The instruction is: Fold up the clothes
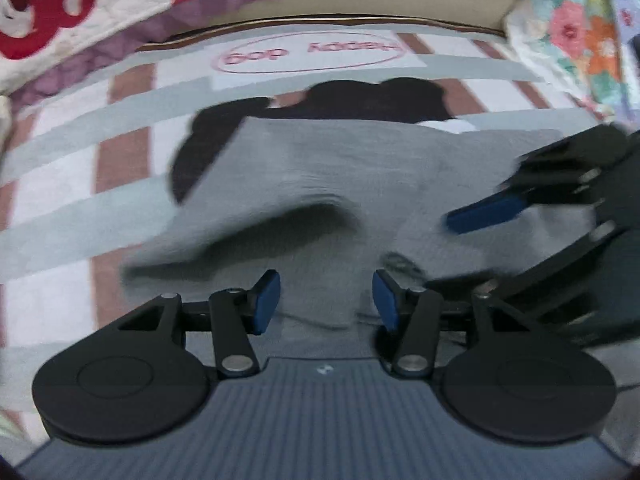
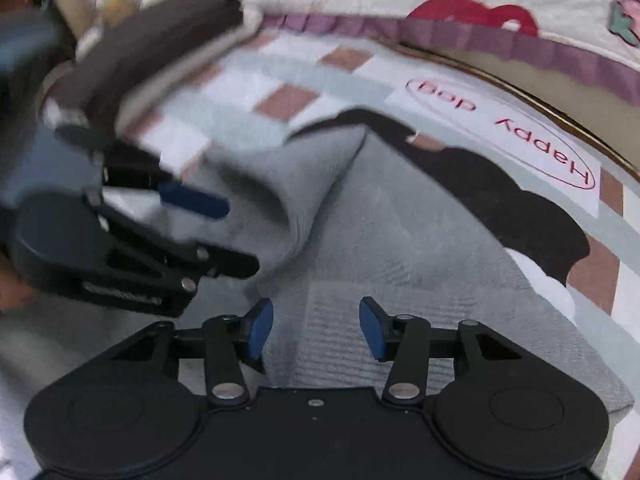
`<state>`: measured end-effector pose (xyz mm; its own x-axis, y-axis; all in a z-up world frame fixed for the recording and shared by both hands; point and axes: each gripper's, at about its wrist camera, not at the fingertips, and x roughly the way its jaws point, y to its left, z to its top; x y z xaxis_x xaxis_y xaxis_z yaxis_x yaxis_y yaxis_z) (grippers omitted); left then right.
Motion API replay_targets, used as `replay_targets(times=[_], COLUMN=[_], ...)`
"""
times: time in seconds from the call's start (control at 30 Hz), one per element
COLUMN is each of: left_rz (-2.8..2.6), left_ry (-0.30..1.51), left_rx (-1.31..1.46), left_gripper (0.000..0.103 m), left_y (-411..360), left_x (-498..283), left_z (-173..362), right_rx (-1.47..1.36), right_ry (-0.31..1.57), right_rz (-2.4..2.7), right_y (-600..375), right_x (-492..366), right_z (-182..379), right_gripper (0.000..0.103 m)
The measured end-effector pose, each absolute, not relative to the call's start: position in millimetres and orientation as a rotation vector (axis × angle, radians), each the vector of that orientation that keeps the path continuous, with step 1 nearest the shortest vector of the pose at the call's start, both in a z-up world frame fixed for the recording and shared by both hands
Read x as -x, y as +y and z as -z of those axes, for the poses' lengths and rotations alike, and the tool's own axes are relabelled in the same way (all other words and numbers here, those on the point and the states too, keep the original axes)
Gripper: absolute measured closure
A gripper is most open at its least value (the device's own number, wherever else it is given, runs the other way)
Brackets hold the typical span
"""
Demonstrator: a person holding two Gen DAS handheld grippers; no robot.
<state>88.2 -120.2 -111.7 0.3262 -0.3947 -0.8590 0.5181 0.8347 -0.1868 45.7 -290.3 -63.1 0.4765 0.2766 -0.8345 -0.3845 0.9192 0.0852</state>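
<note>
The grey garment [image 1: 304, 184] lies spread on the checked blanket [image 1: 60, 208] covering the bed, partly over a dark dog figure printed there [image 1: 360, 100], with the far edge of the bed and the "Happy dog" label [image 1: 310, 54] beyond it. Starting at the left, the left gripper [image 1: 326, 300] sits low over the near part of the cloth, its blue pads wide apart with nothing between them; the fabric runs away from it toward the far edge, a raised fold [image 1: 280, 224] just ahead and to its left. Further right, the right gripper [image 2: 316, 326] is likewise spread wide and empty, directly above a ribbed band of the garment [image 2: 360, 344]. Both look about equally near the cloth, so my guess is either could pinch the near edge next.

Motion blur smears much of both views. I cannot tell what kind of garment it is, nor where its sleeves or hem lie; its near edge is hidden under the grippers.
</note>
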Motion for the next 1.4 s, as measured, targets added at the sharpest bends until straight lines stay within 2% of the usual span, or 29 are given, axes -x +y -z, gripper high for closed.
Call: replay_targets(times=[0.1,0.13,0.2,0.33,0.53,0.67,0.8,0.97,1.0,1.13,1.17,1.23,1.4], left_rz=[0.572,0.555,0.534,0.538,0.528,0.523,0.503,0.513,0.515,0.531,0.537,0.545,0.524], left_ry=[1.078,1.062,1.037,1.037,0.959,0.92,0.91,0.974,0.985,1.004,1.009,1.022,1.034], left_rx=[-0.169,-0.21,-0.246,-0.12,0.02,0.101,0.129,0.164,0.174,0.134,0.124,0.109,0.088], left_gripper=[0.051,0.051,0.051,0.051,0.051,0.046,0.046,0.043,0.043,0.043,0.043,0.043,0.043], left_y=[-125,-127,-126,-112,-92,-74,-63,-60,-60,-68,-71,-75,-75], left_x=[-86,-86,-89,-98,-96,-97,-101,-108,-108,-108,-108,-109,-113], left_z=[121,124,127,126,112,108,109,122,125,133,135,140,142], right_rx=[0.117,0.117,0.115,0.113,0.12,0.001,0.036,-0.013,-0.034,-0.065,-0.054,-0.028,0.017], right_ry=[0.976,0.969,0.956,0.924,0.739,0.651,0.616,0.725,0.744,0.827,0.849,0.88,0.976], right_rz=[-0.391,-0.386,-0.376,-0.352,-0.177,-0.045,0.052,0.026,0.0,-0.098,-0.117,-0.148,-0.223], right_y=[-292,-292,-293,-296,-341,-391,-423,-442,-443,-437,-434,-428,-419], right_x=[-45,-45,-45,-45,-74,-99,-115,-119,-118,-116,-119,-123,-144], right_z=[67,69,71,75,17,-16,-18,22,31,64,68,73,90], right_gripper=[0.051,0.059,0.092,0.092,0.094,0.099,0.102,0.1,0.094,0.093,0.089,0.067,0.05])
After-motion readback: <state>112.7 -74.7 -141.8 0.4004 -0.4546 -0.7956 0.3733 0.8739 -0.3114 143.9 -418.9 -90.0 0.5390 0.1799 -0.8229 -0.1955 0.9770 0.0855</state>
